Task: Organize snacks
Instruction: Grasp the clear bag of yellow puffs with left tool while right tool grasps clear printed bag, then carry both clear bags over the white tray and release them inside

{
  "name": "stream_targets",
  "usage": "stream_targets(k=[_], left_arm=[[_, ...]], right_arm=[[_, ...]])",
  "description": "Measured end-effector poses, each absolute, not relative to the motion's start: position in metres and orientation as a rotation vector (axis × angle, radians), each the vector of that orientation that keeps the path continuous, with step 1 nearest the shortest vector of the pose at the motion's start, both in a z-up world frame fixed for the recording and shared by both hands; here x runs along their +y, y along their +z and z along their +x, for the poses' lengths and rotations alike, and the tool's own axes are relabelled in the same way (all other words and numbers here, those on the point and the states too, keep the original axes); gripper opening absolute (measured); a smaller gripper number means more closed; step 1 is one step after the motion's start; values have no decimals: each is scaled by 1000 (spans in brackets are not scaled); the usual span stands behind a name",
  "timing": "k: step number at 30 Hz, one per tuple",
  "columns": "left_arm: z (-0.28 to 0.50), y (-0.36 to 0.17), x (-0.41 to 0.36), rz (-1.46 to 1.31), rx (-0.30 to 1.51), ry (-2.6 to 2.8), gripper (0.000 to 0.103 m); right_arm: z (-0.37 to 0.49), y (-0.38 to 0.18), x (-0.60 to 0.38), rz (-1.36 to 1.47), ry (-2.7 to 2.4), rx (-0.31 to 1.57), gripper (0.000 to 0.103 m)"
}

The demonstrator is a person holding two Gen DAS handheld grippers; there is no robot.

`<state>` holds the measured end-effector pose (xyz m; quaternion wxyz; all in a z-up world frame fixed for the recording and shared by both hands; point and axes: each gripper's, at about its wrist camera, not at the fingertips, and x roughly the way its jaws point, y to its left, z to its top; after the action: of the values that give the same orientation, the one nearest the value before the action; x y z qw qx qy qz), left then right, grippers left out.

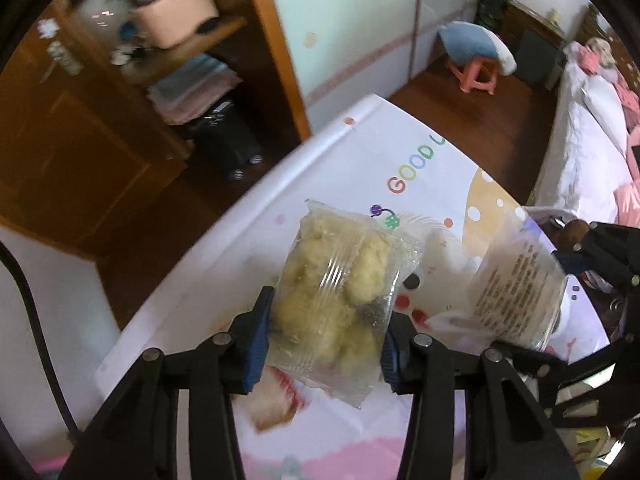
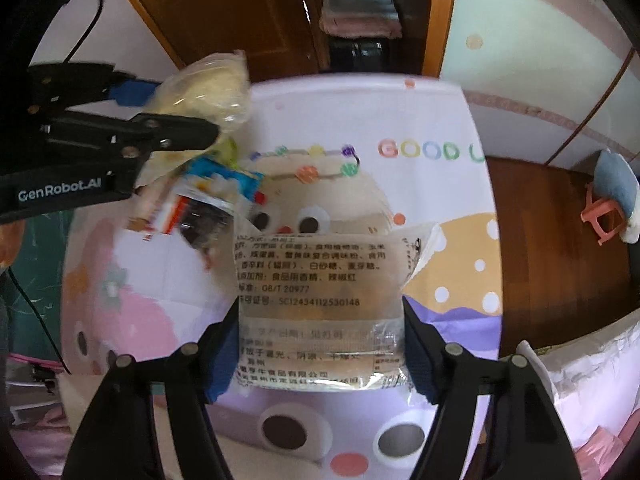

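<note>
The left gripper [image 1: 326,340] clamps a clear pack [image 1: 340,292] of yellowish puffs. The right gripper [image 2: 320,344] grips a printed pack [image 2: 320,304]. Beneath both, seemingly blurred, snacks [image 2: 208,208] lie on the table [image 2: 420,128].

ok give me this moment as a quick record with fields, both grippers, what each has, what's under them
left gripper: shut on clear packet of pale yellow snack pieces, lifted off the table
right gripper: shut on clear packet with printed label, held above the table
surface: table with cartoon cover reading GOOD
left on table: small pile of snack packets, beside the left gripper in the right wrist view
background: pink stool, bed
</note>
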<state>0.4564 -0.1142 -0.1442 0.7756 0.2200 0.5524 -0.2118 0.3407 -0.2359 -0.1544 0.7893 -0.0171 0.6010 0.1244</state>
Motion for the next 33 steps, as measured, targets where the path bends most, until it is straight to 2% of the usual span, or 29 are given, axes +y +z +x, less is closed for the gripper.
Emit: stream_targets(k=[10,16,24,33], left_arm=[[359,-33,-53,407,1153,-284,44],[271,8,-31,313,1131,-247,44],[161,12,-21,171,1114,-188,44],[78,-31,-21,0,1118,-95,44]], right_arm=[[272,-44,-223,-51,355,1132,71],[212,3,-221,-60,407,1076,71],[137,23,-219,-57,459,1064,72],[85,6,-216,-43,423,1073,73]])
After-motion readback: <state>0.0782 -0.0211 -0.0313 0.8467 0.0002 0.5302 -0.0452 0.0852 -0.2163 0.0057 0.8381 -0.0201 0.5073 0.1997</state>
